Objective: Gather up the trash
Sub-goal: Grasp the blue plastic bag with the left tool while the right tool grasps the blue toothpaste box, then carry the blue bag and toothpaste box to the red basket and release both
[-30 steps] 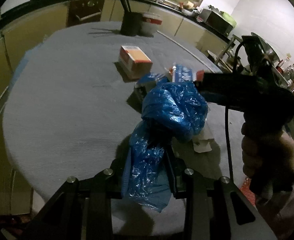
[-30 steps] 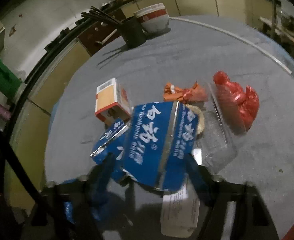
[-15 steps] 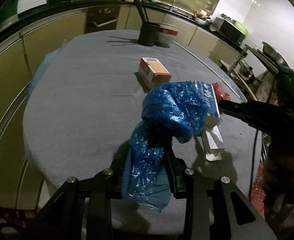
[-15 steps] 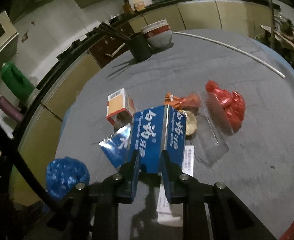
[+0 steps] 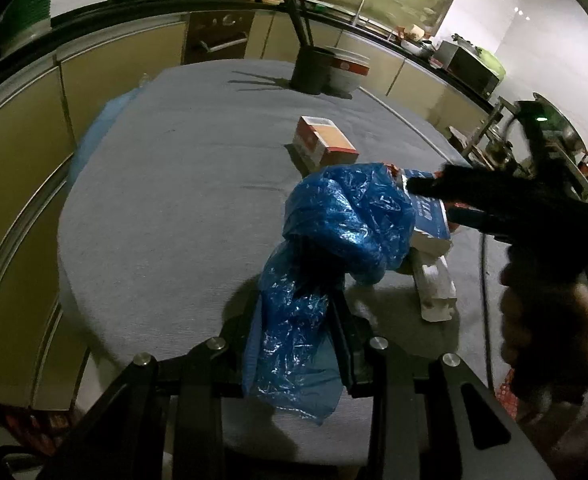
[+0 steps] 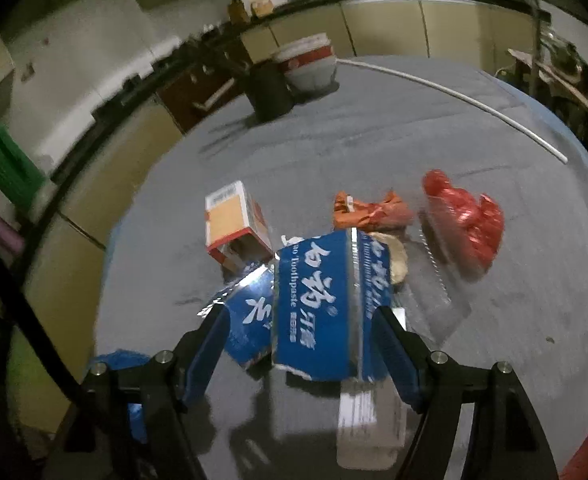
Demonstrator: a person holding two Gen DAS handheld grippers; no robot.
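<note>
My left gripper (image 5: 298,320) is shut on a crumpled blue plastic bag (image 5: 346,220), held above the near part of the round grey table (image 5: 173,184). My right gripper (image 6: 298,320) is open, its fingers on either side of a flattened blue toothpaste box (image 6: 318,304); whether the box rests on the table or on the fingers I cannot tell. The right gripper (image 5: 426,186) and the box (image 5: 430,216) also show in the left wrist view, right beside the bag. A long white carton (image 6: 368,420) lies under the box.
An orange-and-white box (image 6: 231,216), an orange wrapper (image 6: 364,210), a red plastic bag (image 6: 468,216) and a clear plastic tray (image 6: 438,280) lie on the table. A dark chopstick holder (image 5: 312,70) and a bowl (image 5: 348,72) stand at the far edge. A thin white stick (image 6: 458,96) lies far right.
My right gripper has opened from shut on the blue toothpaste box to fingers wide apart around it. The left gripper still holds the blue bag and has drawn back and up slightly.
</note>
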